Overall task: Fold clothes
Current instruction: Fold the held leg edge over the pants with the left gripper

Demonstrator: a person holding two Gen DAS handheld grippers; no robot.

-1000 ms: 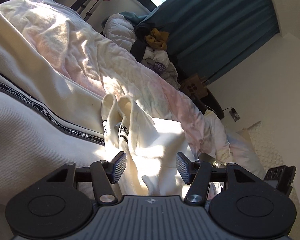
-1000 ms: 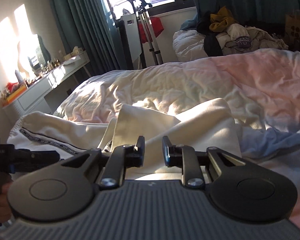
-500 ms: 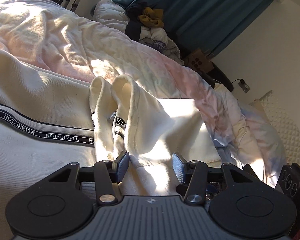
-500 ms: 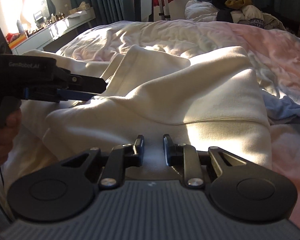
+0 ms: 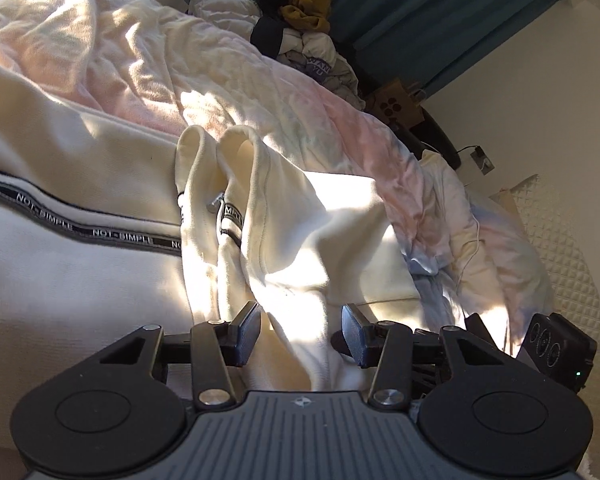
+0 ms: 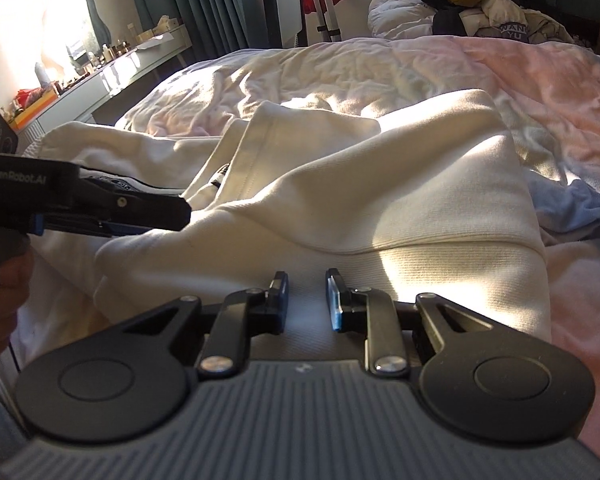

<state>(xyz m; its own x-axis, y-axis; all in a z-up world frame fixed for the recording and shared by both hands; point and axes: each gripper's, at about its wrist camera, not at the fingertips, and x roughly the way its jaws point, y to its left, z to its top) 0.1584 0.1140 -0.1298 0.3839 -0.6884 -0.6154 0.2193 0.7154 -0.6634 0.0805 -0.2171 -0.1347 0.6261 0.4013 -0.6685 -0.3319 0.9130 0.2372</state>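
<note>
Mid-fold: both hand-held grippers, left [image 5: 300,334] and right [image 6: 307,296], spread over cream hoodie [image 6: 400,200] on bed [image 6: 540,80]; next, pinch hem.

Left tool [image 6: 148,216] tips buried behind cream garment [image 6: 380,208] fold; grip unreadable.

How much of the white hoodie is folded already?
Only partly: one sleeve already lies folded across the cream hoodie. Right now both claws, left and right, are open over the near edge, gripping nothing. The hood end is bunched, and the clothes pile waits.
</note>
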